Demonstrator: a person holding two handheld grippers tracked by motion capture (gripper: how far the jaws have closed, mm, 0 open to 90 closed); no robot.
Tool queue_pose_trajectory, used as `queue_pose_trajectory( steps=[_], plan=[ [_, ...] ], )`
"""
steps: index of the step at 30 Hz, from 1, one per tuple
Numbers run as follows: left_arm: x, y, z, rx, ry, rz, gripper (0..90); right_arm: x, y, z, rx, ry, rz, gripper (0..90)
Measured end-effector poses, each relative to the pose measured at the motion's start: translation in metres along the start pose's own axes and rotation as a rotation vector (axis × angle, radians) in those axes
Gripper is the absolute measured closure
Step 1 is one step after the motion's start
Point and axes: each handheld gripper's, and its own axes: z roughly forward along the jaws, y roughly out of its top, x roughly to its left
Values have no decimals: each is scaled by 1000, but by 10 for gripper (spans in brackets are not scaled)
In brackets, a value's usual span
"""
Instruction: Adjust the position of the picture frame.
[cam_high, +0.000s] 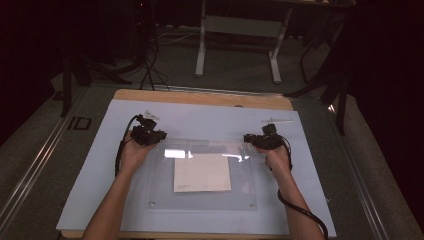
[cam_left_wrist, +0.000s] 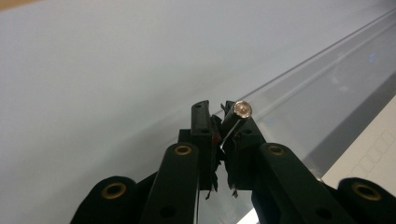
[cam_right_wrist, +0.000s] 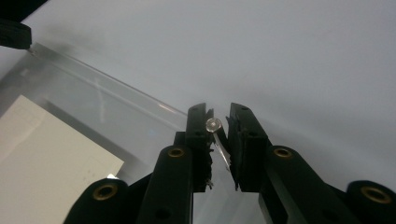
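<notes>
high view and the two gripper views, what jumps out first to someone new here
A clear acrylic plate lies in the middle of the pale blue table mat, with a cream paper sheet under it. At its far corners the left gripper and right gripper each pinch a small silver round-headed screw between black jaws.

room: dark | floor (cam_high: 240, 75): grey carpet | far desk frame (cam_high: 237, 25): white legs | floor cables (cam_high: 150, 70)

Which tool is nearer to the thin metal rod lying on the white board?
Right. The right tool is just below the thin metal rod; the left tool is far across the white board, at the clear panel's other far corner.
</notes>
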Motion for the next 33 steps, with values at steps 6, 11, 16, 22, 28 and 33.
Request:
queue_pose_trajectory(
  steps=[6, 11, 16, 22, 28, 33],
  plan=[
    [5, -3, 10, 1, 17, -42, 835, 3, 2, 6, 6, -11, -19, 792],
    [6, -8, 17, 5, 10, -58, 836, -1, 0, 11, 9, -19, -18, 797],
    [7, -12, 19, -24, -4, -72, 828, -2, -4, 13, 2, -21, -12, 799],
    [4, -17, 15, -64, 9, -71, 793, 2, -7, 14, -17, -54, -79, 818],
    [3, -23, 4, -139, 25, -39, 737, 6, -10, 14, -43, -89, -116, 829],
    [4, -30, -2, -231, 11, -36, 780, 6, -12, 14, -52, -83, -111, 827]
  ],
)
